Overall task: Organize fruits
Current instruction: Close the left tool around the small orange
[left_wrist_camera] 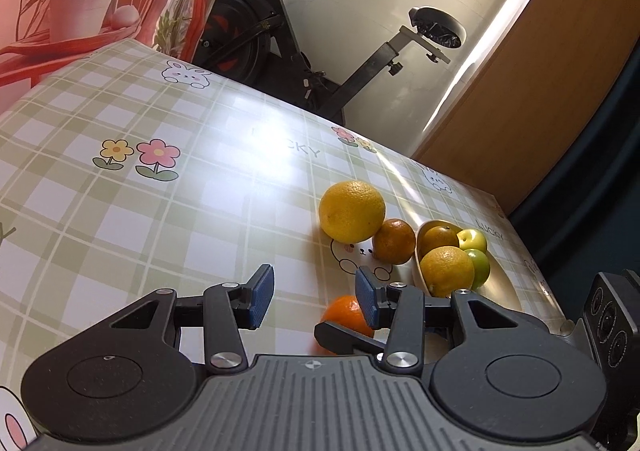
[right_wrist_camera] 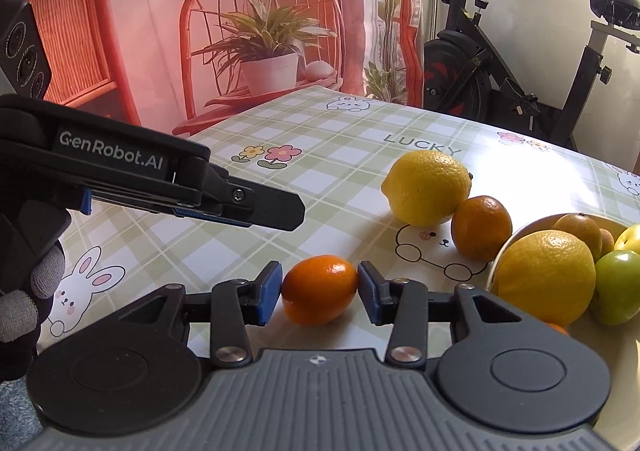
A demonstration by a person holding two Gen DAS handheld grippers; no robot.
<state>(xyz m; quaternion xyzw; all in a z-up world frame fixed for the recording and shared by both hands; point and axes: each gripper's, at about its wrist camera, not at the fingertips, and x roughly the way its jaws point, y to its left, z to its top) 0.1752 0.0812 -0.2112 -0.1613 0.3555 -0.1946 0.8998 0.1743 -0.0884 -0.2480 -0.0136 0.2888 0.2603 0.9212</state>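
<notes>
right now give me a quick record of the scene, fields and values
surface: table with checked cloth
bowl: bowl at the right, holding a yellow citrus, a brownish fruit and green fruits
loose fruit: lemon touching an orange, both beside the bowl
target: small orange on the cloth
right gripper: right gripper open, one pad on each side of the small orange
left gripper: left gripper open, empty, above the table

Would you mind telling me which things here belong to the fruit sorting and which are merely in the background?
Part of the job:
- small orange between the right gripper pads
- large lemon and orange on the table
- bowl of fruit
- left gripper, open

Just lying about:
- exercise bike
- printed backdrop
- checked tablecloth
</notes>
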